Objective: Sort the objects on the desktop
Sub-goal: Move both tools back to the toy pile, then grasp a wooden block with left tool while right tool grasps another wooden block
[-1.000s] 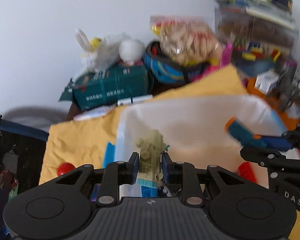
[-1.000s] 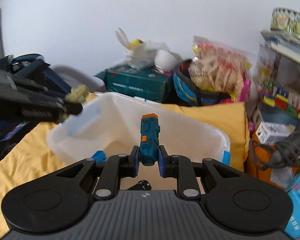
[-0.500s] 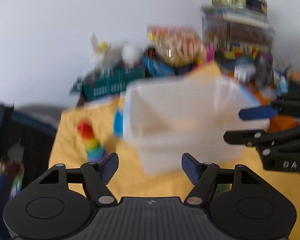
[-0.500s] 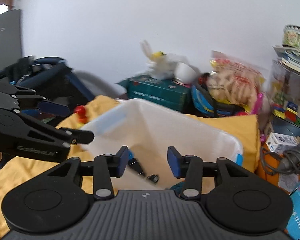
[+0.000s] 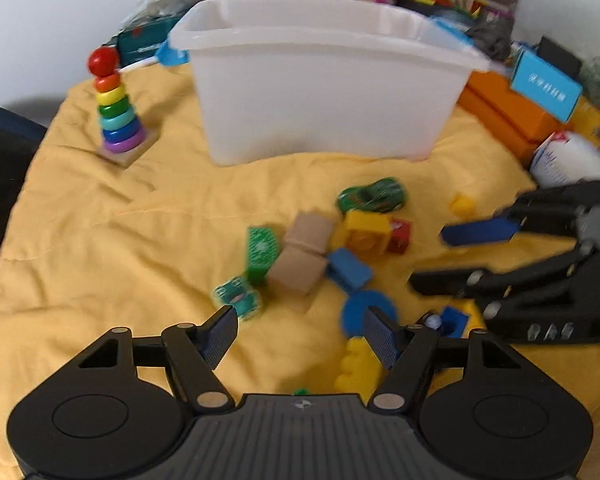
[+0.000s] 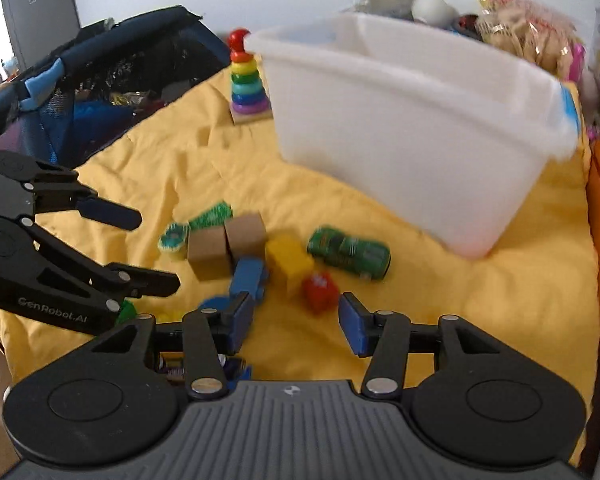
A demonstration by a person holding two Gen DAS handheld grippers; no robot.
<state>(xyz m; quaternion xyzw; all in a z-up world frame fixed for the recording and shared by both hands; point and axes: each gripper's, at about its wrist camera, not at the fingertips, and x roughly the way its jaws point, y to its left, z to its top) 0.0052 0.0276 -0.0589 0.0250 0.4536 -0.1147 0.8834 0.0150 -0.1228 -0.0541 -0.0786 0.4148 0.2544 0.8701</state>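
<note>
A white plastic bin [image 5: 324, 80] stands at the back of the yellow cloth [image 5: 140, 216]; it also shows in the right wrist view [image 6: 412, 128]. In front of it lie loose toys: a green car [image 5: 371, 195] [image 6: 349, 253], two tan blocks [image 5: 304, 254] [image 6: 226, 244], a yellow brick [image 5: 366, 230] [image 6: 289, 265], a red block [image 5: 399, 236] [image 6: 320, 291], a blue block [image 5: 349, 270] [image 6: 249, 276] and green pieces [image 5: 262, 252]. My left gripper [image 5: 300, 334] is open and empty, low over the toys. My right gripper [image 6: 296, 324] is open and empty just before the red block.
A rainbow ring stacker [image 5: 114, 114] [image 6: 246, 82] stands left of the bin. Orange boxes [image 5: 508, 112] and a blue box [image 5: 546, 88] sit to the right. A dark mesh basket [image 6: 112, 80] is off the cloth's left edge. Clutter lines the back wall.
Both grippers held toys over the bin a second ago, then opened. Both have since pulled back and dropped low over the loose toys on the cloth.
</note>
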